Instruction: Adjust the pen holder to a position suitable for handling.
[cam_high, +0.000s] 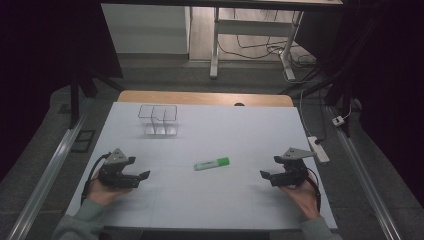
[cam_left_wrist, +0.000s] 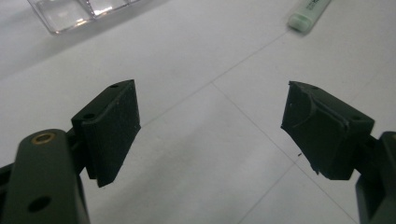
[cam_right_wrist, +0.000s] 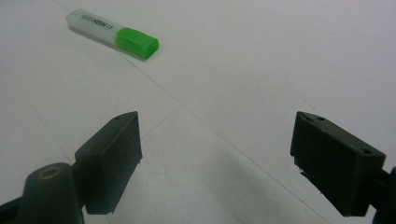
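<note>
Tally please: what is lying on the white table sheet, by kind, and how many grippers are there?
Green highlighter: 1
Clear divided container: 1
Handheld grippers: 2, left gripper and right gripper, both with jaws open and empty
Total: 4

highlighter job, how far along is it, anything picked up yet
Nothing looks done yet. The green highlighter lies flat mid-table, untouched, and the clear organiser tray stands apart at the far side. In hand: nothing; the left gripper and right gripper sit open on either side of it, jaws apart. Probably left: reach in, grip the highlighter, and perhaps carry it to the tray.
</note>
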